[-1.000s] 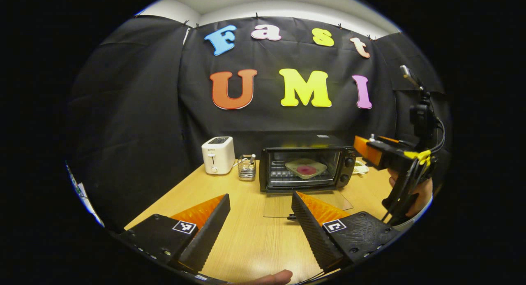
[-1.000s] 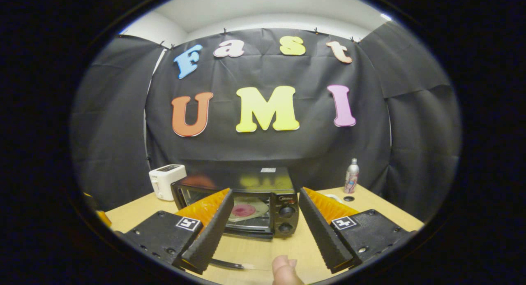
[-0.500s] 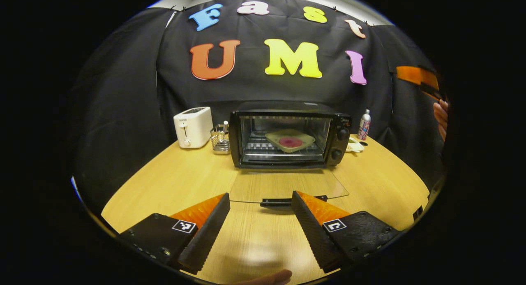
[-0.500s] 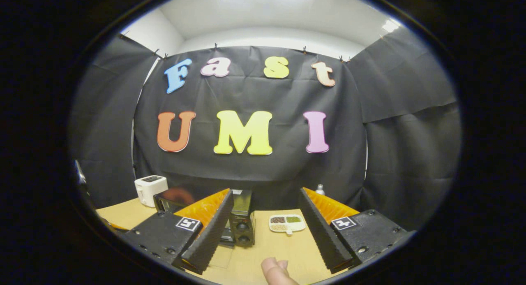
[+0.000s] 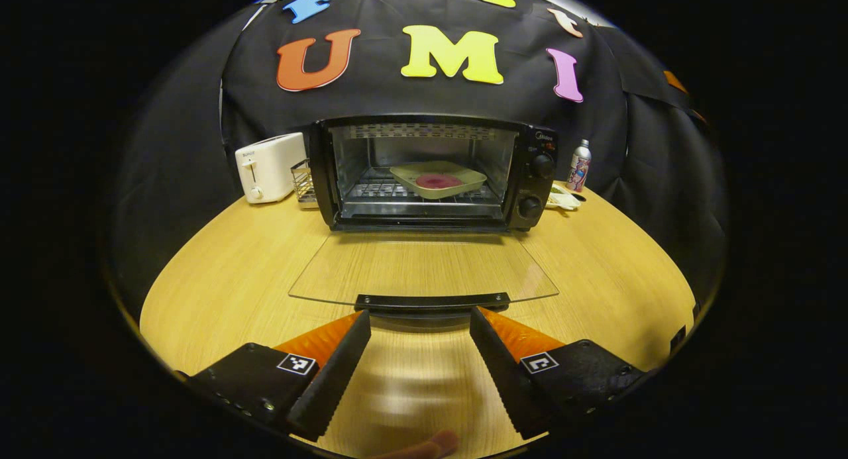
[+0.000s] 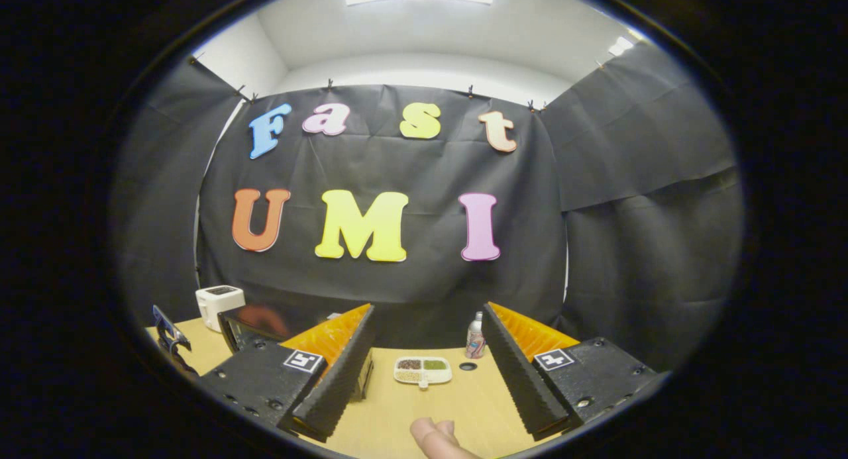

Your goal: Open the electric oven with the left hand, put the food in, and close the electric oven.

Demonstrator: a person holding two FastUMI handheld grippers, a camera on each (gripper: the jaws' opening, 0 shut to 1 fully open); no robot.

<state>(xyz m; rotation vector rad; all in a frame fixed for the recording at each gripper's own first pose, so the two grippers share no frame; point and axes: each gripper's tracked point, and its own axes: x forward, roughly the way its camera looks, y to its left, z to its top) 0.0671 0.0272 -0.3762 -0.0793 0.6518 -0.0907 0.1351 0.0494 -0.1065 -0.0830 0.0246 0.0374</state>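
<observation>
Left gripper view: the electric oven [image 5: 430,171] stands at the far side of the wooden table [image 5: 218,280] with its glass door [image 5: 424,270] folded down flat toward the camera, and a pale dish of reddish food [image 5: 437,179] sits on the wire rack inside. The left gripper [image 5: 421,340] hovers just short of the door's dark handle [image 5: 432,303], fingers spread wide and holding nothing. With the food apparently in place, the closing step looks to be in hand. The next move would call for getting the fingers under or around the handle bar and swinging the door up on its far hinge until it meets the oven front.

Right gripper view: the right gripper [image 6: 427,373] is held higher and off to the right, its fingers also spread and empty, aimed at the right end of the table. A fingertip [image 6: 430,434] of the holding hand shows at the bottom edge.

A white toaster [image 5: 268,166] and a small wire rack [image 5: 303,184] stand to the left of the oven. A slim bottle [image 5: 579,166] and a small divided dish [image 6: 423,370] of seasonings stand to its right. All of them appear well clear of the door's swing, and nothing lies on the glass or between the left gripper and the handle.
</observation>
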